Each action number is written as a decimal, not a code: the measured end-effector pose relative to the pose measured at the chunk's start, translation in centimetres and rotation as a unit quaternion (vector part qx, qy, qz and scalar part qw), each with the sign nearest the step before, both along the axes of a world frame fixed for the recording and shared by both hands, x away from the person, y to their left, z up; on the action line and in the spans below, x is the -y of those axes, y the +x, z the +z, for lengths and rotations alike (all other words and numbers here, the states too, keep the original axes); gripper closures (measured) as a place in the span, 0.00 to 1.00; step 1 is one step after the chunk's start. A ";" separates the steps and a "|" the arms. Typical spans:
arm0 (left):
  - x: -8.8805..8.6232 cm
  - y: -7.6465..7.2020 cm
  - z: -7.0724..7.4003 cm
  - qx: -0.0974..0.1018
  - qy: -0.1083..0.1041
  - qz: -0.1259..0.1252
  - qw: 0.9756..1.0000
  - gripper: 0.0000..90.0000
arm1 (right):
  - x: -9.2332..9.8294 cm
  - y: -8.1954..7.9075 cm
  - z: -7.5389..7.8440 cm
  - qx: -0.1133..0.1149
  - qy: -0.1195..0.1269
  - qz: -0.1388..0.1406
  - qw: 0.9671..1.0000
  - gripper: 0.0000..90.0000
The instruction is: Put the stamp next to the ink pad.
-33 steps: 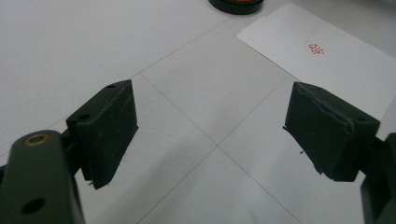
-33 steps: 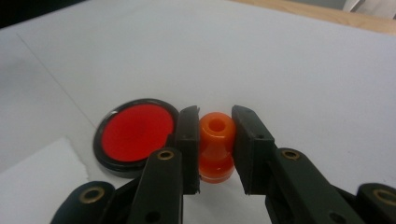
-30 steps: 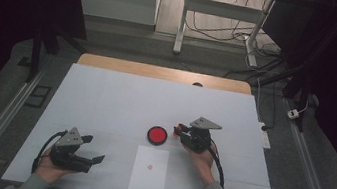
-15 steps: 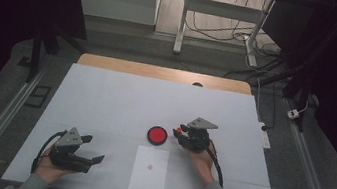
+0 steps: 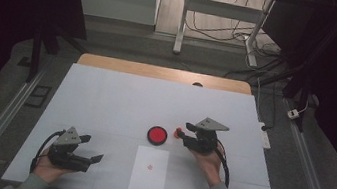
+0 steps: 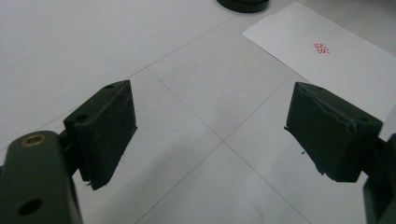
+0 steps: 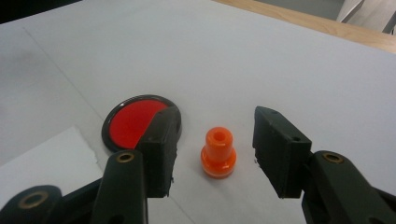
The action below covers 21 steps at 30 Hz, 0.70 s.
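On the white bench (image 5: 105, 100), just right of the red ink pad (image 5: 157, 135), the right hand-held gripper (image 7: 215, 140), jaws just opened, should lift straight clear of the upright orange stamp (image 7: 218, 153); the left hand-held gripper (image 6: 210, 135) rests open.

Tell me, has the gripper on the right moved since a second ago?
Yes. The right gripper has backed slightly away from the red ink pad, its jaws just opening off the upright orange stamp.
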<state>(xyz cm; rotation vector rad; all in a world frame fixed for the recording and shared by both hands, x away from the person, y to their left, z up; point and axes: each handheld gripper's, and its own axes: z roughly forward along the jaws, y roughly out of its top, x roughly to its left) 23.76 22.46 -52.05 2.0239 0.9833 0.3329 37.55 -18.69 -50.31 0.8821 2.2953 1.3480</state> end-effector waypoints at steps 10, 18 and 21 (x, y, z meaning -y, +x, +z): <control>0.2 0.1 -0.1 -0.004 0.000 -0.002 1.000 0.18 | 2.1 -2.9 0.9 0.011 0.002 0.016 1.000 0.55; 0.2 0.1 -0.3 -0.006 -0.001 -0.004 1.000 0.18 | 5.8 -5.9 0.4 0.006 -0.002 0.008 1.000 0.55; 0.3 0.0 -0.3 -0.007 0.000 -0.006 1.000 0.18 | 7.5 -7.1 0.4 0.005 -0.001 -0.001 1.000 0.55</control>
